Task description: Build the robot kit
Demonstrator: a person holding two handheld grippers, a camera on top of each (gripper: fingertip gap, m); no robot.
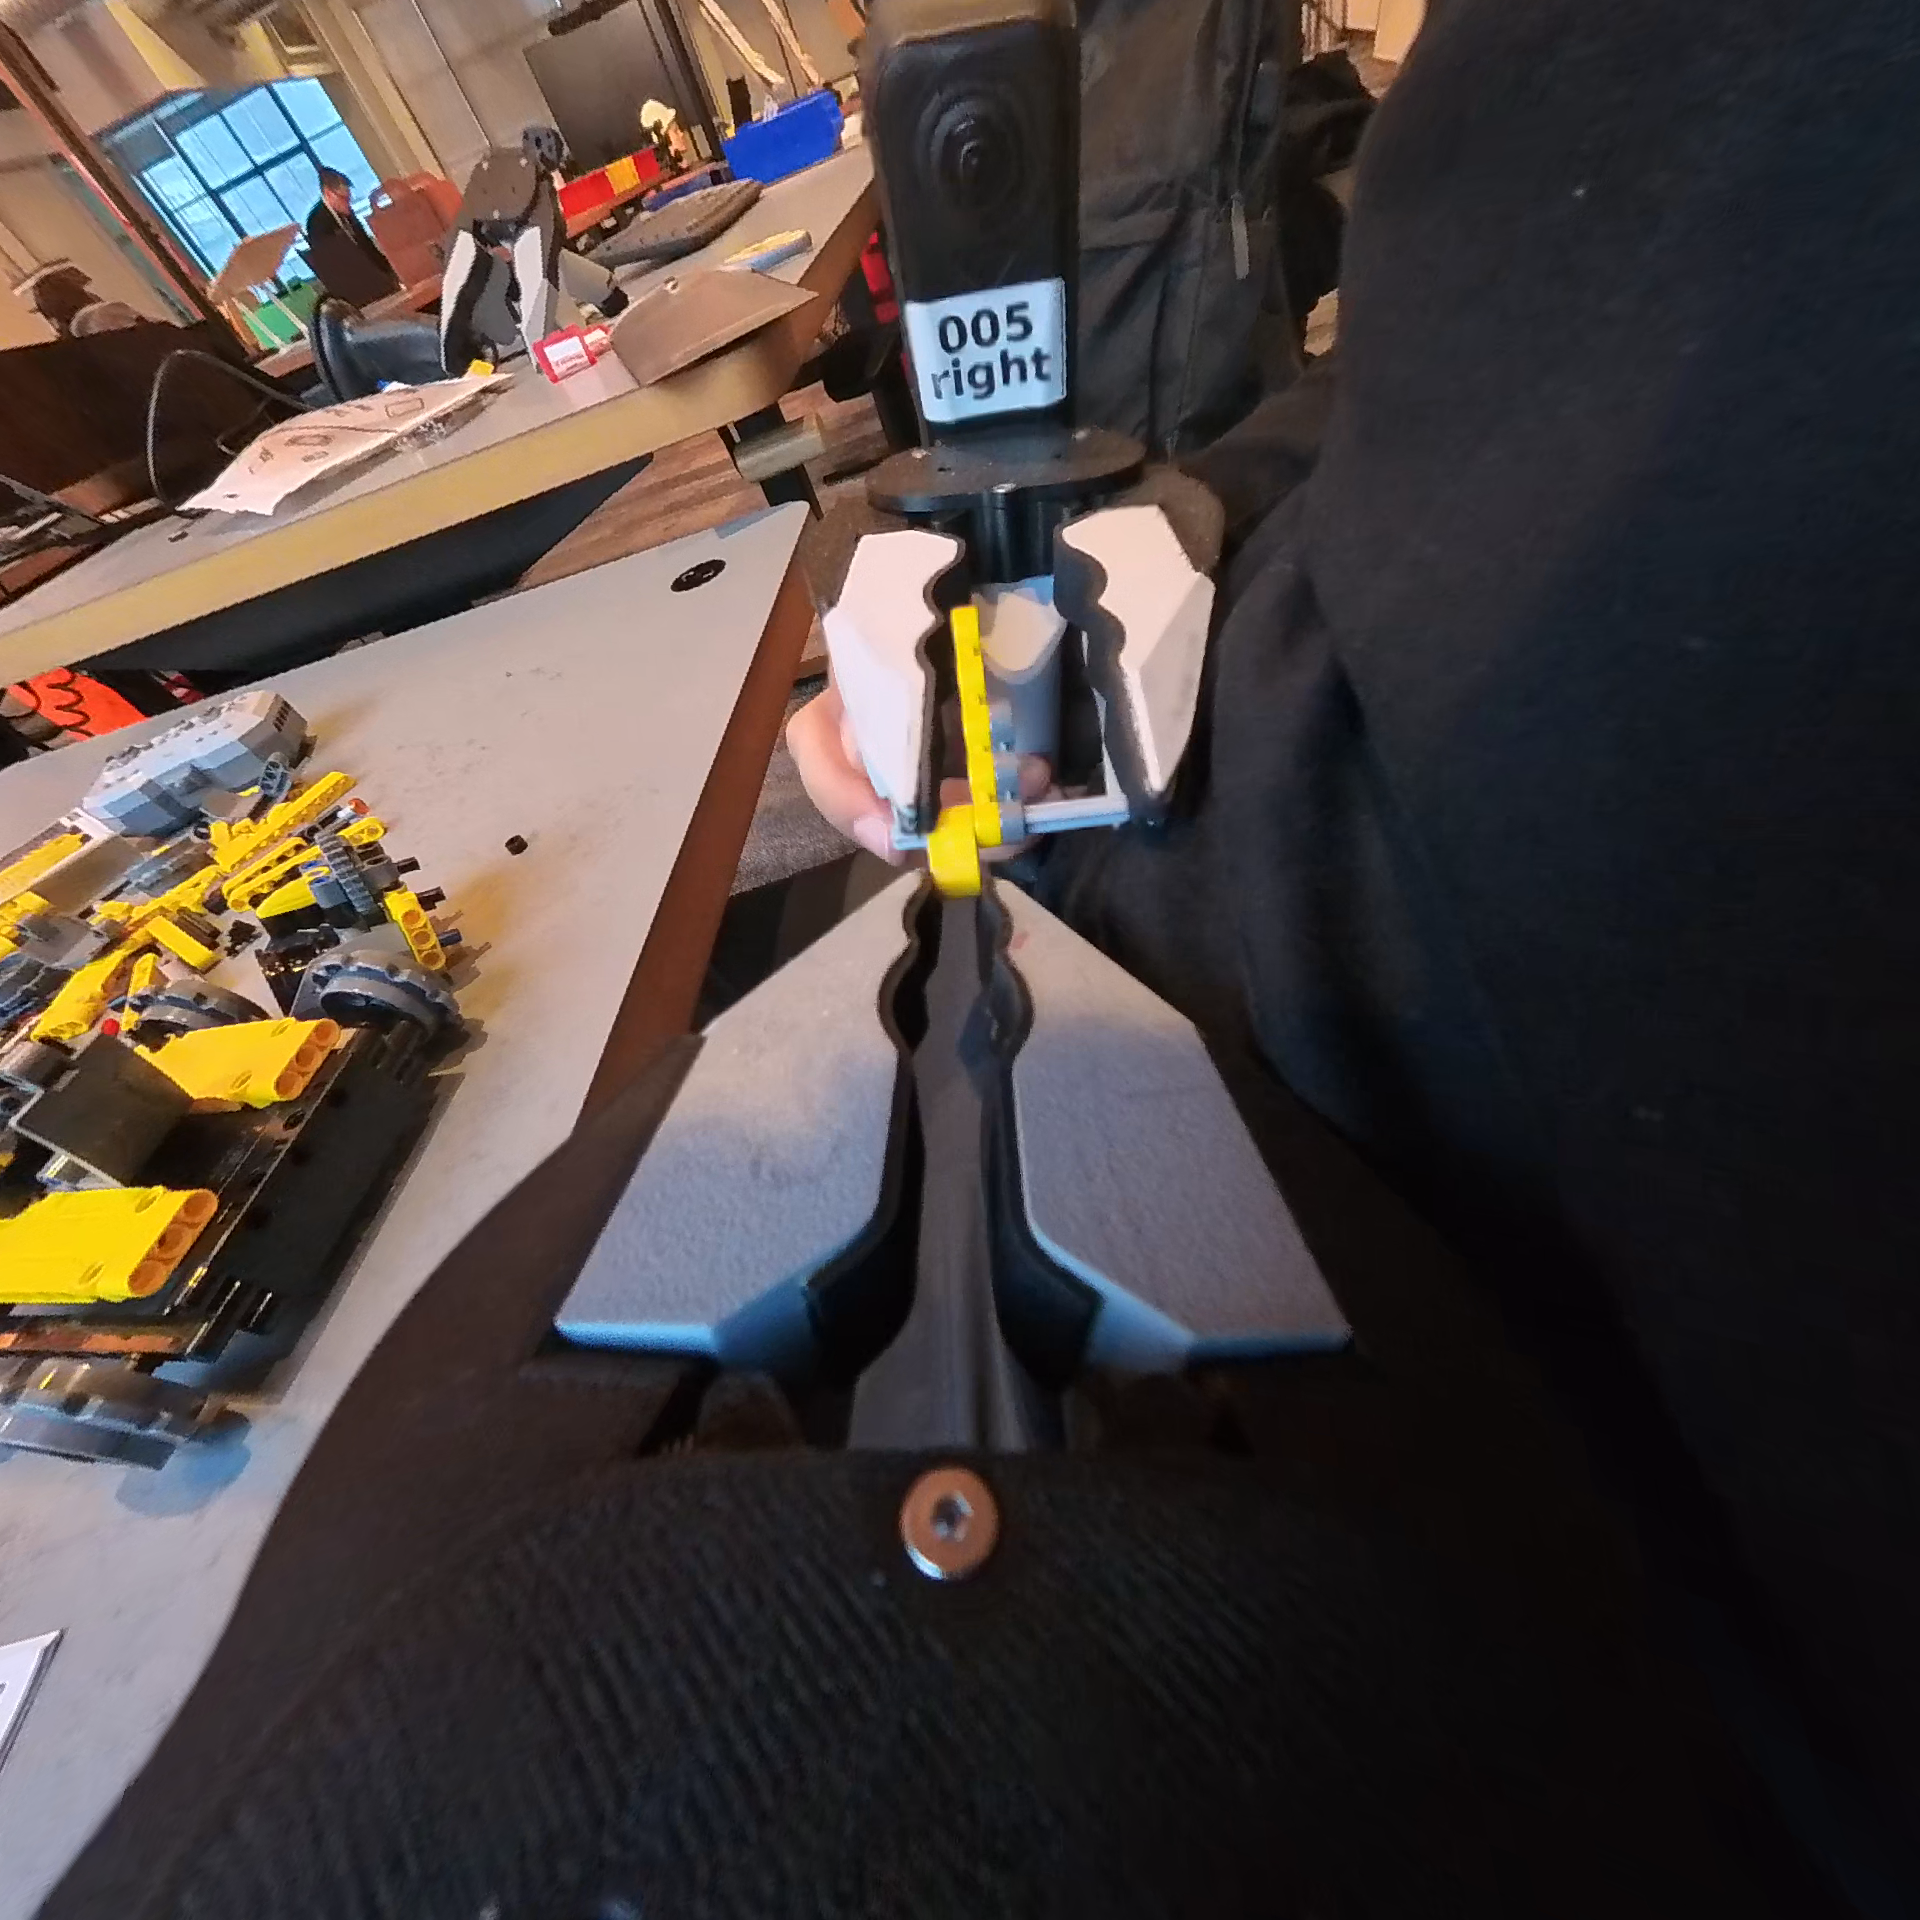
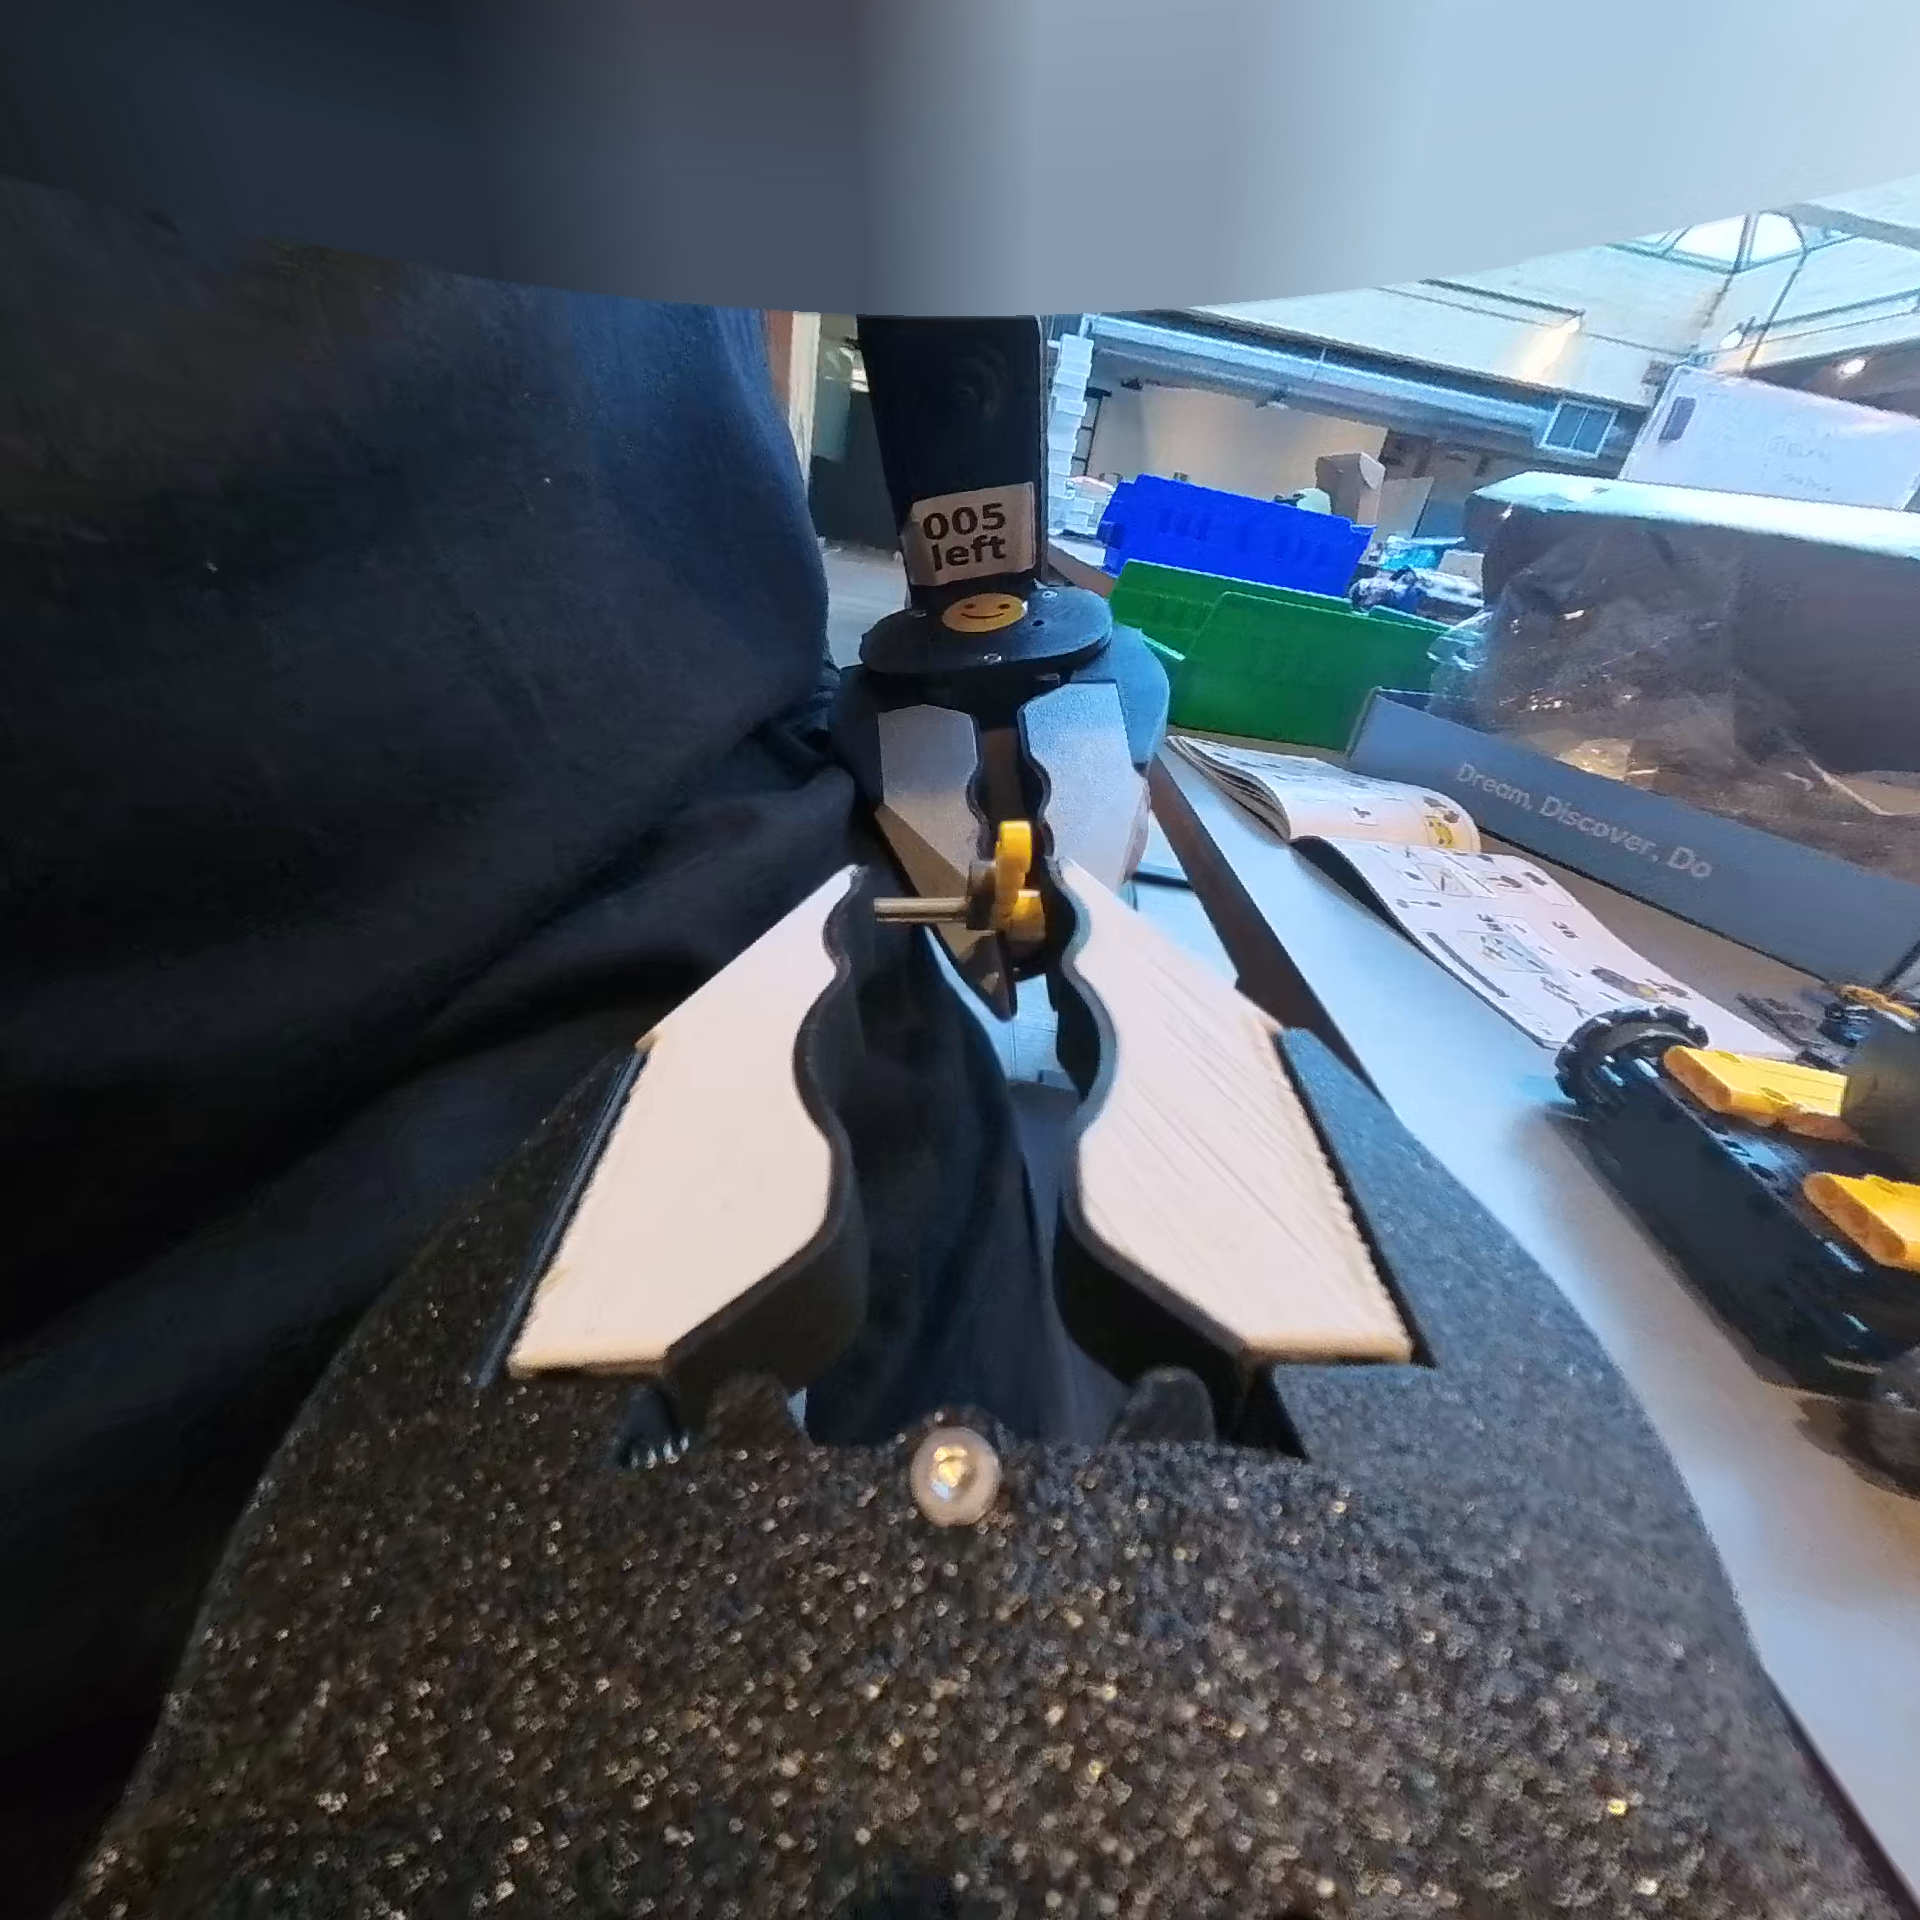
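Observation:
My left gripper (image 1: 961, 902) has grey fingers. It is shut on the end of a yellow holed beam (image 1: 971, 717) that has a short grey axle (image 1: 1060, 821) through it. The beam points away into the gap of my right gripper (image 1: 1023, 816), whose white fingers stand open on either side of it. In the right wrist view my right gripper (image 2: 961, 883) is open around the yellow piece (image 2: 1013, 883) and its grey axle (image 2: 914, 906), which the left gripper (image 2: 1013, 940) pinches. Both grippers are held in front of a person's dark clothing, off the table's edge.
A grey table (image 1: 623, 727) carries a half-built yellow and black toy vehicle (image 1: 208, 1122) and several loose parts; the vehicle also shows in the right wrist view (image 2: 1745, 1164). An open instruction booklet (image 2: 1455, 914) and a grey box (image 2: 1662, 862) lie behind. A hand (image 1: 831, 769) holds the right gripper. The grippers are tip to tip, or close to it.

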